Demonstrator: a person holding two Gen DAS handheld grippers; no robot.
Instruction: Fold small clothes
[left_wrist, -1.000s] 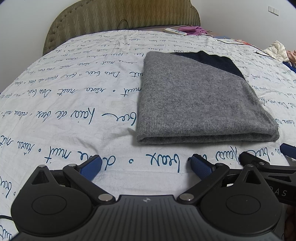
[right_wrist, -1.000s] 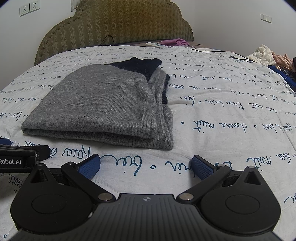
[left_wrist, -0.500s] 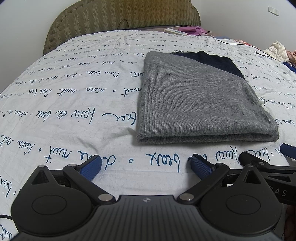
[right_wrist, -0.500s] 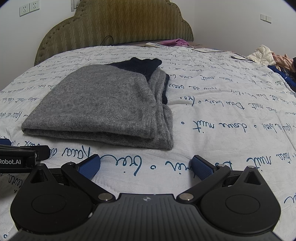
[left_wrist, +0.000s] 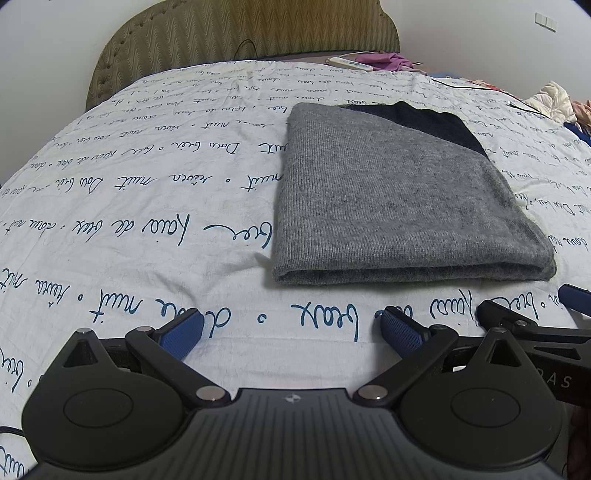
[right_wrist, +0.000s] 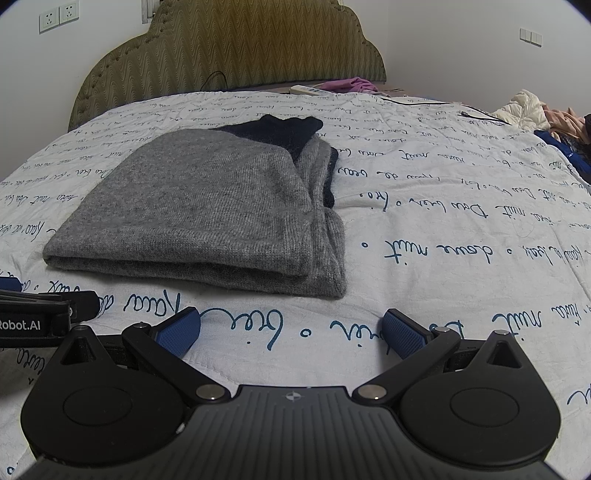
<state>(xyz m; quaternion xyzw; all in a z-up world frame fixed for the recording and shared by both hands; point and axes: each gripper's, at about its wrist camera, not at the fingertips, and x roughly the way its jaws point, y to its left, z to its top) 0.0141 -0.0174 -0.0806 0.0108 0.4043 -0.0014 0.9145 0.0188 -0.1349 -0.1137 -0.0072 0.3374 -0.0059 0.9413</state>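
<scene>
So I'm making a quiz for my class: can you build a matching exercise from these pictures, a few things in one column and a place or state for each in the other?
Things:
1. folded grey knit garment with a dark navy part
2. left gripper
3. olive padded headboard
4. purple cloth

Places or states:
A. at the far end of the bed, upright against the wall
B. open, holding nothing
C. lying flat on the white script-printed bedsheet
D. near the headboard, beside a white power strip

Pairs: 1-C, 2-B, 3-A, 4-D
</scene>
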